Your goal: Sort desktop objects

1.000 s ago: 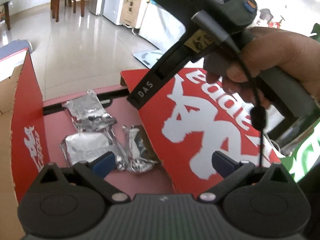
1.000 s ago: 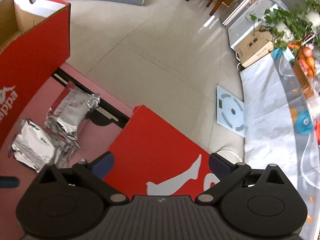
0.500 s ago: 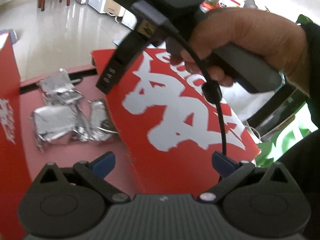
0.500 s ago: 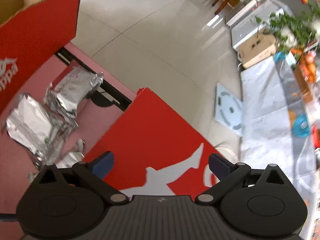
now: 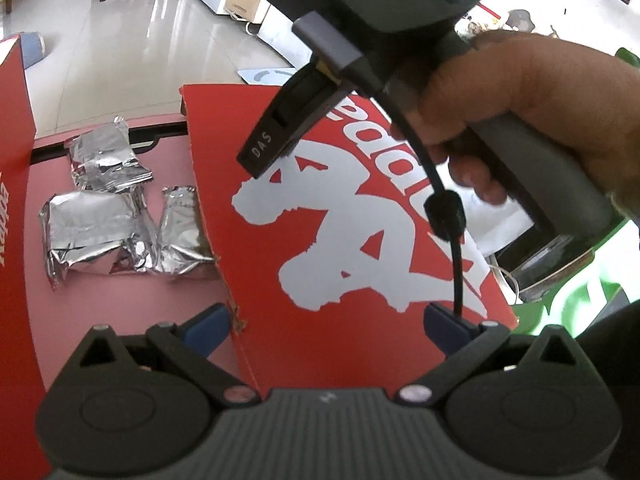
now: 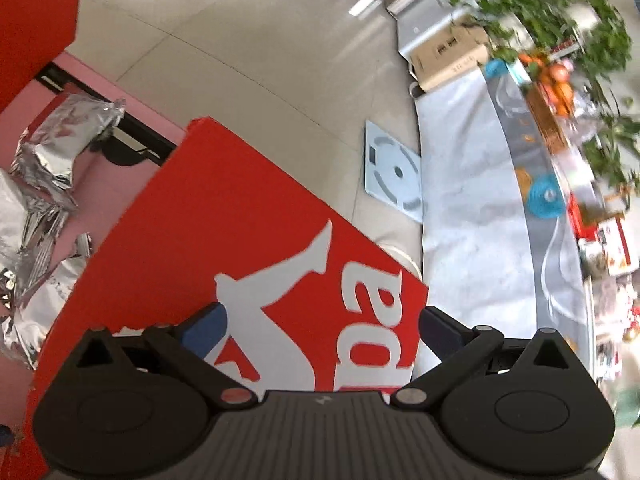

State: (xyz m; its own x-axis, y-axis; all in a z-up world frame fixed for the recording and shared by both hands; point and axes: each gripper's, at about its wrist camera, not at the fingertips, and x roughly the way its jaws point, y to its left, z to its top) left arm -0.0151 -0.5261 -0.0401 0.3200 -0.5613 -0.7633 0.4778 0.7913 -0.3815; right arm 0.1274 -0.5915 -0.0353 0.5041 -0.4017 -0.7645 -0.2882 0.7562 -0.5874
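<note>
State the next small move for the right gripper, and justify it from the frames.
Probably lower the open right gripper toward the red lid it hovers over: nothing is held, and the foil packets lie unsorted beside the lid on the pink surface.

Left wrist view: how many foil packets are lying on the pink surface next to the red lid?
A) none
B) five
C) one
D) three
D: three crumpled silver foil packets lie close together on the pink surface, just left of the red lid; the left gripper is open and holds none of them.
</note>
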